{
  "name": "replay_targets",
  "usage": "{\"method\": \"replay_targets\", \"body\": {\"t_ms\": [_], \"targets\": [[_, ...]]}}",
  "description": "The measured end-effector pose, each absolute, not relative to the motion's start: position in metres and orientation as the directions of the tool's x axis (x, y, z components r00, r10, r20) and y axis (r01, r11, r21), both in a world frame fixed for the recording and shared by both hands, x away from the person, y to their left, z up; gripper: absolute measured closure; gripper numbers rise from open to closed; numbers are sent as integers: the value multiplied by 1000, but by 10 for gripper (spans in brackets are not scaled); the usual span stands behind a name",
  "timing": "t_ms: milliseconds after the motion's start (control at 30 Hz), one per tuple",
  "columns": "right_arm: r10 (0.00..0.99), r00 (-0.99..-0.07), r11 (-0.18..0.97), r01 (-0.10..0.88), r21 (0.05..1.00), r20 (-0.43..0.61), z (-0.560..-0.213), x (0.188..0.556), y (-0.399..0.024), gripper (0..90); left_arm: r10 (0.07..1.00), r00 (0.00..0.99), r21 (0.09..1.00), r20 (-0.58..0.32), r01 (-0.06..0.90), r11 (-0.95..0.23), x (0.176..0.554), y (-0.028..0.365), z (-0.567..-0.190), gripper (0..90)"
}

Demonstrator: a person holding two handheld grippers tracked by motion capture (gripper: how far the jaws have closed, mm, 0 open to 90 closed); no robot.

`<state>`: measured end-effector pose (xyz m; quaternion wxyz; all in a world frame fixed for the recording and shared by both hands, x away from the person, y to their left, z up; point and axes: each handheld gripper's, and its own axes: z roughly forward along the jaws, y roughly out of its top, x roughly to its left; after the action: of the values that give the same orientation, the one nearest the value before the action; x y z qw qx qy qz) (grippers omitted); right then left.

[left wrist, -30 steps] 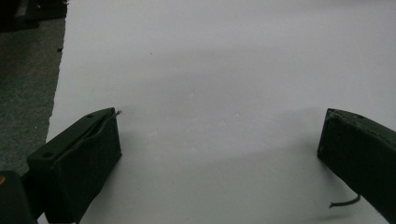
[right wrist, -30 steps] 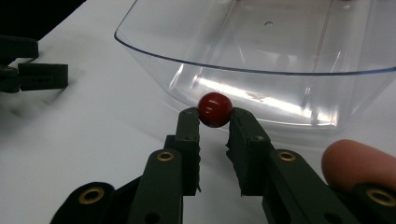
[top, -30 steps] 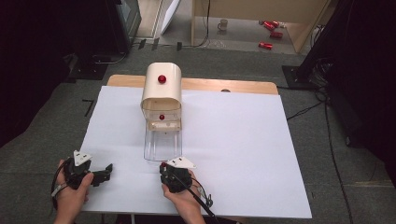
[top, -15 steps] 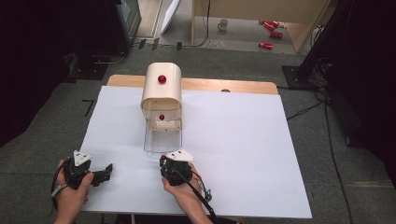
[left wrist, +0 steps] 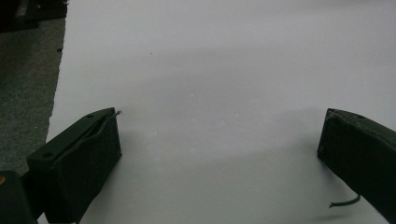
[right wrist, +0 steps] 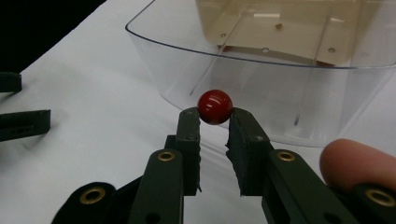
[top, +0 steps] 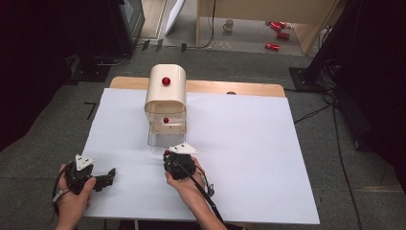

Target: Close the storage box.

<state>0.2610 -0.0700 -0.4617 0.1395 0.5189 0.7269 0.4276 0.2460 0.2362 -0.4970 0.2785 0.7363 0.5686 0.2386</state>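
A small red ball (right wrist: 215, 106) sits pinched between the tips of the right gripper (right wrist: 214, 122), low centre in that gripper's view, just short of the clear plastic tray (right wrist: 261, 88) that juts from the cream-coloured dispenser (top: 165, 96). In the high view the right gripper (top: 176, 160) is just below the tray's (top: 154, 143) near rim at centre frame, held in a hand (top: 186, 178) that comes up from the bottom edge with the forearm angled slightly left.

The step in hand looks like carrying the ball toward the dispenser; two more red balls (top: 166, 81) show on the housing, one on the top and one lower on its front. The next move likely calls for lifting the ball over the tray's rim, or up to the opening on top, and keeping the grip firm, since a round ball can squirt out.

The left gripper (top: 106, 176) rests at lower left on the white surface (top: 249, 143), its jaws wide apart with nothing between them.
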Motion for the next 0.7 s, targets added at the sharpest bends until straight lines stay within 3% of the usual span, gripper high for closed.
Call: {"method": "replay_targets", "body": {"t_ms": [700], "targets": [[892,-402,104,629,770,208,-457,292,-64,758,971,238,682,33,704,-196,246,236,-497,0]]}}
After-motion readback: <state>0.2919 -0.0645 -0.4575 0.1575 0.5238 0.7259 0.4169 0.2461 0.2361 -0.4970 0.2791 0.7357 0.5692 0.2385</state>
